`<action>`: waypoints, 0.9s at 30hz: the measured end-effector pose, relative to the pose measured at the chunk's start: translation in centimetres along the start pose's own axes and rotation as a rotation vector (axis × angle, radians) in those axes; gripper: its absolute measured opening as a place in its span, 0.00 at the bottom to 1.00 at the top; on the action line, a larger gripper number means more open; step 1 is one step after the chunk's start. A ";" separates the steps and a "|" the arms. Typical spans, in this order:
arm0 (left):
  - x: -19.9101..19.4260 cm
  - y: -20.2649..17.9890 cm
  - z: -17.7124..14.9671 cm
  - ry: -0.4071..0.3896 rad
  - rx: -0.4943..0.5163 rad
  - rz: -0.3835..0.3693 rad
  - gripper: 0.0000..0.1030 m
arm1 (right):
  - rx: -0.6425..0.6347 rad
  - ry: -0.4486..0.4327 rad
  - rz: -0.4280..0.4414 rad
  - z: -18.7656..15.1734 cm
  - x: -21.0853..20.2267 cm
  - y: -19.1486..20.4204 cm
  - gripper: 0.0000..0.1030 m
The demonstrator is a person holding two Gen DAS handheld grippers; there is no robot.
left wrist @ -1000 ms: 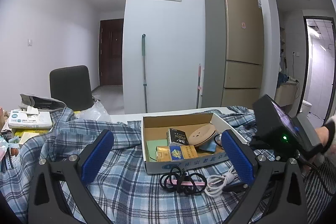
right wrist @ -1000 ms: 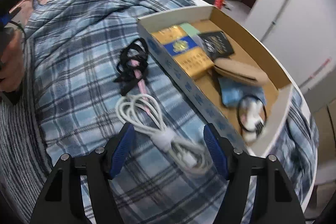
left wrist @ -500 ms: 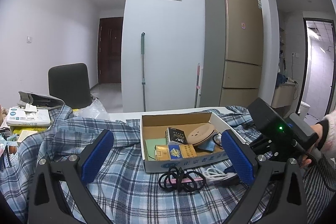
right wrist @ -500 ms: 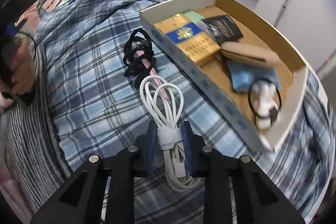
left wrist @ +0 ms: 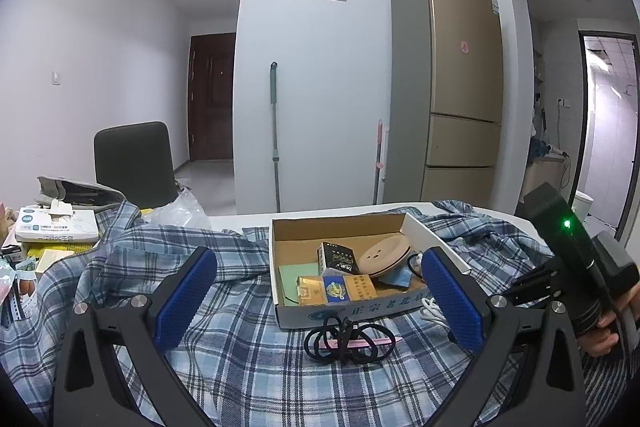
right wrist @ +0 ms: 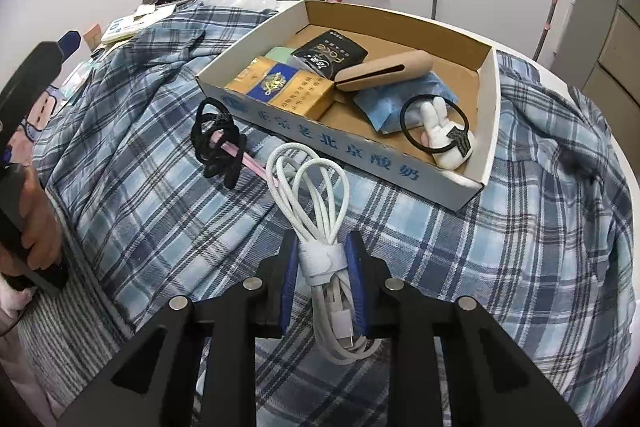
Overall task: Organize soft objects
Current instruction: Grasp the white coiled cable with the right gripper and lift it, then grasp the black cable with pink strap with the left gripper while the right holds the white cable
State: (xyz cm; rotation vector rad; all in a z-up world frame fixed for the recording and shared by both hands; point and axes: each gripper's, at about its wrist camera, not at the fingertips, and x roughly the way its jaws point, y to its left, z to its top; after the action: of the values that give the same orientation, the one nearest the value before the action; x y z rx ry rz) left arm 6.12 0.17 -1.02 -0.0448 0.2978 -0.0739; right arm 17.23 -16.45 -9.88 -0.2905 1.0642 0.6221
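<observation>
My right gripper [right wrist: 322,259] is shut on the white strap of a coiled white cable [right wrist: 308,187] and holds it just above the plaid cloth, in front of the cardboard box [right wrist: 360,151]. A tangle of black hair ties with a pink strip [right wrist: 218,143] lies on the cloth left of the cable; it also shows in the left wrist view [left wrist: 344,341]. The box [left wrist: 360,309] holds a gold-and-blue pack [right wrist: 280,89], a black packet [right wrist: 330,55], a tan disc [right wrist: 384,71], a blue cloth [right wrist: 384,103] and a black hair tie with a white bunny [right wrist: 444,137]. My left gripper [left wrist: 320,301] is open and empty, facing the box.
A blue plaid shirt [right wrist: 140,131] covers the table. A tissue pack [left wrist: 56,227], papers and small clutter sit at the table's left end, with a dark chair [left wrist: 134,163] behind. A fridge [left wrist: 448,91] and a mop [left wrist: 274,135] stand by the far wall.
My right gripper closed on the white cable's strap and lifted it, tilting up towards the box. My left gripper pulled back a little and stayed open.
</observation>
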 end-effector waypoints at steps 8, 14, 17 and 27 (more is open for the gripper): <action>1.1 0.1 -0.1 0.055 -0.001 -0.002 1.00 | -0.017 0.011 0.005 -0.3 1.5 -0.1 0.22; 1.7 0.1 -0.2 0.093 0.005 -0.009 1.00 | 0.018 -0.095 -0.012 -0.2 -0.7 -0.5 0.21; 2.3 0.2 -0.4 0.144 0.034 -0.012 1.00 | 0.074 -0.205 -0.004 -0.1 -2.9 -0.8 0.21; 6.3 -2.4 -1.9 0.388 0.163 -0.136 1.00 | 0.030 -0.312 -0.060 -0.9 -3.6 0.3 0.21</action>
State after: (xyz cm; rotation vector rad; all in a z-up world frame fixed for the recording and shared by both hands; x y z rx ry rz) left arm 11.42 -2.82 -4.59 0.1126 0.6751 -0.2429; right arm 15.21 -17.90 -7.07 -0.1913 0.7617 0.5753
